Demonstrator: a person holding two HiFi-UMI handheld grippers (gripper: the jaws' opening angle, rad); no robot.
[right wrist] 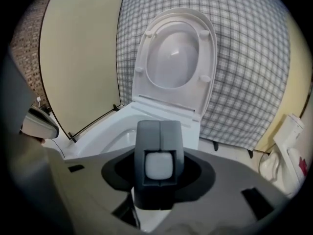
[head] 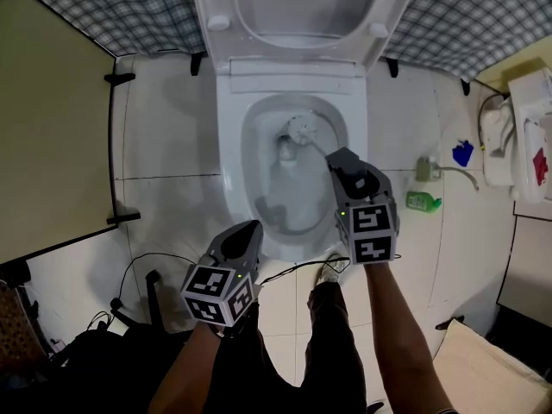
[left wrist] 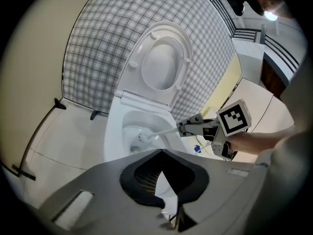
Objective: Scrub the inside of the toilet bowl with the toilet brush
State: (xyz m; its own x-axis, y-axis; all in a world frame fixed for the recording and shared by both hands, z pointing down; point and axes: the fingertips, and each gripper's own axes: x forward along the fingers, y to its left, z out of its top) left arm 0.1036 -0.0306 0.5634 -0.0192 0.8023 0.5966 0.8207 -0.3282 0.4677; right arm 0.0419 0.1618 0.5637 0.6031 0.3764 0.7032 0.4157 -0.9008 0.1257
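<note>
The white toilet (head: 231, 162) stands with its lid (head: 302, 7) raised. The toilet brush's head (head: 302, 129) is inside the bowl near the back, above the drain. Its thin handle runs down and right into my right gripper (head: 338, 158), which is shut on it over the bowl's right side. In the right gripper view the handle's white end (right wrist: 159, 164) sits between the closed jaws (right wrist: 159, 125). My left gripper (head: 248, 229) hovers at the bowl's front left rim, jaws together and holding nothing. The left gripper view shows the brush head (left wrist: 145, 137) in the bowl and the right gripper (left wrist: 182, 128).
A beige partition (head: 52, 128) closes off the left. A green bottle (head: 423, 201), a blue object (head: 463, 153) and a white unit (head: 517, 136) are on the right. Cables (head: 147, 266) lie on the tiles at lower left. The person's leg and shoe (head: 328, 270) are before the toilet.
</note>
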